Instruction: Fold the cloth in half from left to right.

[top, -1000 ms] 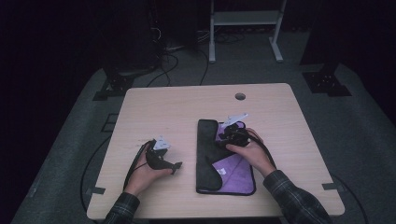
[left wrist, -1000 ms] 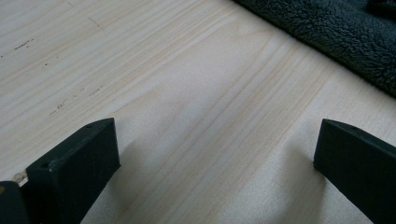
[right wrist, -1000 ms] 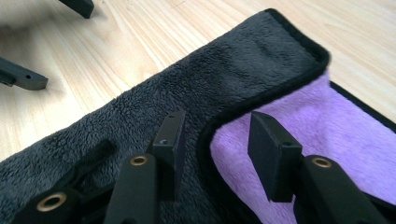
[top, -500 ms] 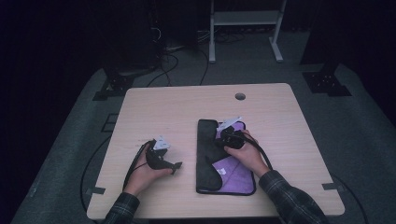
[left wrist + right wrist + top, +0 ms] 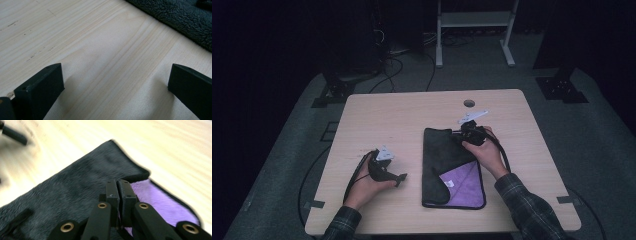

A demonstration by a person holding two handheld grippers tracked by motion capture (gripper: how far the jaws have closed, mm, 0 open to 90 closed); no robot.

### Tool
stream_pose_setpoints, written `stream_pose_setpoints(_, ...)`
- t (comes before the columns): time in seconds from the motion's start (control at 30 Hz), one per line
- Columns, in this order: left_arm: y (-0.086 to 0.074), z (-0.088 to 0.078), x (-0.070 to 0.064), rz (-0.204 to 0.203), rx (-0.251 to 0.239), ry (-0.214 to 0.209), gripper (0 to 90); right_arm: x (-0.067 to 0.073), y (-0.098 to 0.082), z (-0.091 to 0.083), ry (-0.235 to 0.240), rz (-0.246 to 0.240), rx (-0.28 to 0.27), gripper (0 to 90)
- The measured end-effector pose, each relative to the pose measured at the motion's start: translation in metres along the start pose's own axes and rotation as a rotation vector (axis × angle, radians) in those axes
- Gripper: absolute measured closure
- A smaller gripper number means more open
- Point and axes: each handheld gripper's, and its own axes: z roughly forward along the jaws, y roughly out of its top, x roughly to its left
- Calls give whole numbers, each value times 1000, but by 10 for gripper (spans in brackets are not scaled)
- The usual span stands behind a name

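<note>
A dark grey cloth (image 5: 447, 160) with a purple inner face is seen lying folded lengthwise on the right half of the light wooden surface (image 5: 412, 112), its purple side exposed at the near right corner in the high view. The right gripper (image 5: 466, 133) is held at the far end of the cloth, and its jaws have just been closing; in the right gripper view they are pressed together, with a fold of the cloth (image 5: 75, 195) pinched between them where the grey layer meets the purple one. That corner of the grey layer is seen lifted and turned over the purple face. The left gripper (image 5: 399, 179) is rested on the bare surface well to the left of the cloth, apart from it. Its jaws are spread wide, with nothing between them but wood grain (image 5: 112, 75); the cloth's edge (image 5: 180, 17) is noted beyond them.
</note>
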Motion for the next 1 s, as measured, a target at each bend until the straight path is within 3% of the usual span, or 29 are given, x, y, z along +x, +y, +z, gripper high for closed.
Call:
stream_pose_setpoints(0.2, 0, 0, 0, -2, 0, -1, 0, -22, 1, -7, -28, 60, -28, 866)
stream_pose_setpoints(0.53, 0, 0, 0, -3, 0, -1, 0, -61, -20, 5, -97, 157, 3, 866)
stream_pose_setpoints(0.7, 0, 0, 0, -3, 0, 0, 0, -71, -30, 16, -145, 167, 19, 864)
stream_pose_setpoints(0.8, 0, 0, 0, -4, 0, 0, 0, -75, -33, 22, -198, 146, 51, 858)
stream_pose_setpoints(0.93, 0, 0, 0, -4, 0, -1, 0, -79, -35, 21, -199, 177, 37, 762)
stream_pose_setpoints(1.0, 0, 0, 0, -3, 1, 0, 0, -79, -33, 16, -171, 187, 14, 716)
